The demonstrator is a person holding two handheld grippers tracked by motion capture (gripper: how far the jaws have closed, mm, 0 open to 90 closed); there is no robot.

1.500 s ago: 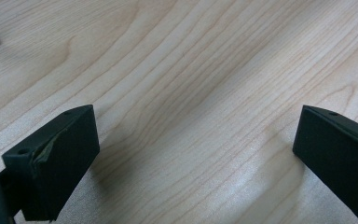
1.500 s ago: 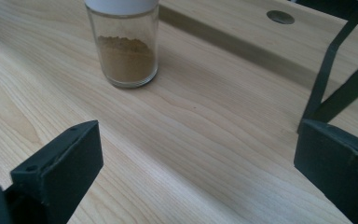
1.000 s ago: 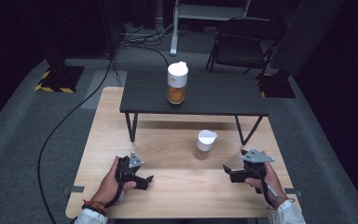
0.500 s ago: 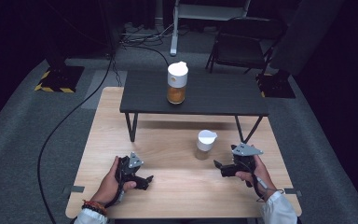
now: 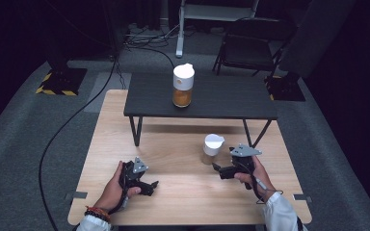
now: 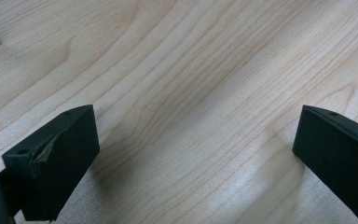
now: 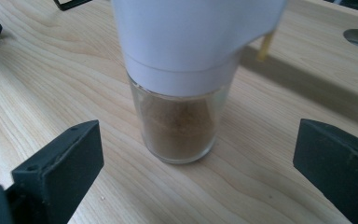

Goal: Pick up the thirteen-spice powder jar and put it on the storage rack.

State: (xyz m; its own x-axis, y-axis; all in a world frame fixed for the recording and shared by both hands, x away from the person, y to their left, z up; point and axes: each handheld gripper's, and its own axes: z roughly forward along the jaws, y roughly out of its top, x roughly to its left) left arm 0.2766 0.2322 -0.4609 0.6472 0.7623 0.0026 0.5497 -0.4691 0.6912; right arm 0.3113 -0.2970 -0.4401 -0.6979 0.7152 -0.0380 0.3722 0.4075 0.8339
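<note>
A small glass jar (image 5: 211, 149) with a white lid and brown powder inside stands on the wooden table (image 5: 173, 144). My right gripper (image 5: 217, 169) sits just right of it, open, pointing left at the jar (image 7: 182, 93), which stands upright a short way ahead of the jaws. My left gripper (image 5: 153, 185) rests near the front left, open, with bare wood (image 6: 191, 93) between its jaws. A taller jar (image 5: 183, 85) with a white lid and amber contents stands on a low black bench (image 5: 221, 98).
The black bench spans the back half of the table, its legs (image 5: 135, 130) standing on the wood. A folding chair (image 5: 250, 43) and cables (image 5: 77, 120) lie on the grey floor beyond the table.
My right gripper has moved left and forward, closing in on the small jar. The left gripper has stayed where it was.
</note>
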